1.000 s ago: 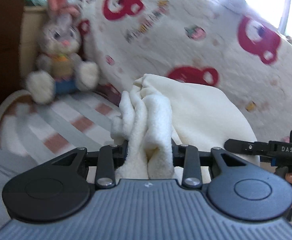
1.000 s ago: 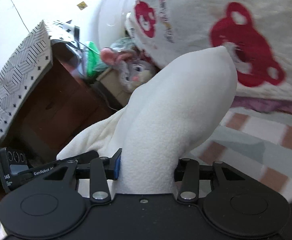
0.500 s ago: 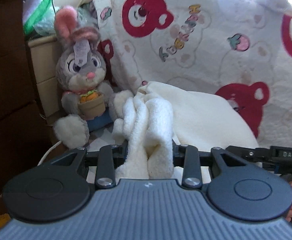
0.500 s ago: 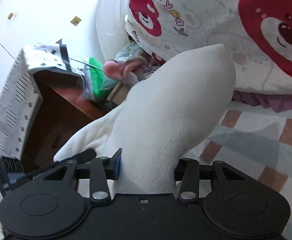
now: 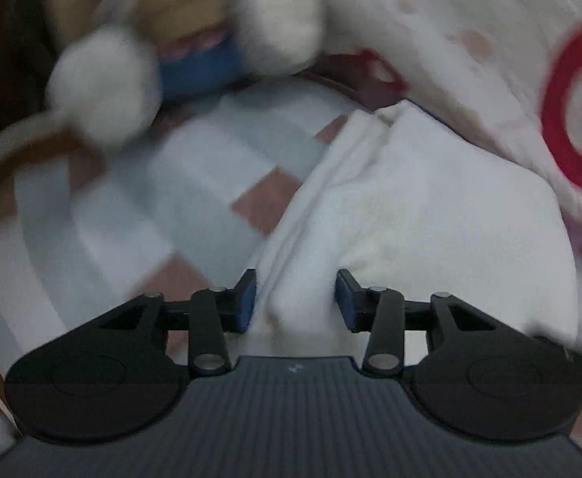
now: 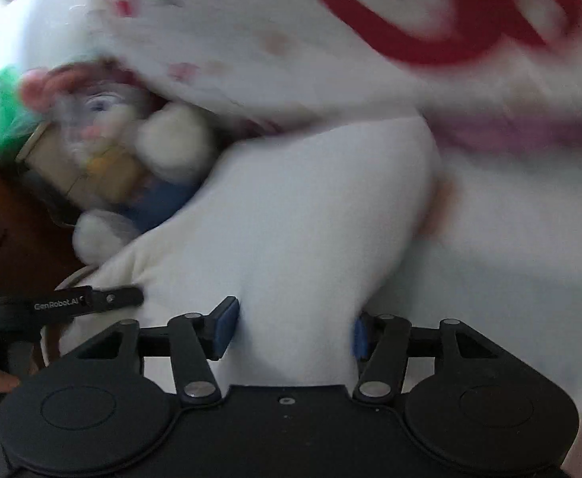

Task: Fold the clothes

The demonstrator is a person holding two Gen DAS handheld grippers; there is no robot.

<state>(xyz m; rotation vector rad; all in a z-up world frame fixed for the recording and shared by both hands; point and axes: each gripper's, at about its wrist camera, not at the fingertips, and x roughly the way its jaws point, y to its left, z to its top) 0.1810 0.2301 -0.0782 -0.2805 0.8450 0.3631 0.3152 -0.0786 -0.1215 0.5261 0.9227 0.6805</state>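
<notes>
White fleece garment [image 5: 430, 215] — bunched edges pinched by left hand-held gripper [image 5: 295, 298] and right hand-held gripper [image 6: 291, 332], both part-closed — held spread for folding over checked bedding [image 5: 139, 199].

The fleece garment [image 5: 430, 215] is plain cream-white, lying on a sheet [image 5: 139, 199] checked in pale blue-grey, white and reddish-brown. At twelve o'clock a plush rabbit [image 6: 123, 159] shows white paws and blue trousers; the white blanket [image 6: 370, 40] carries red bear prints.
</notes>
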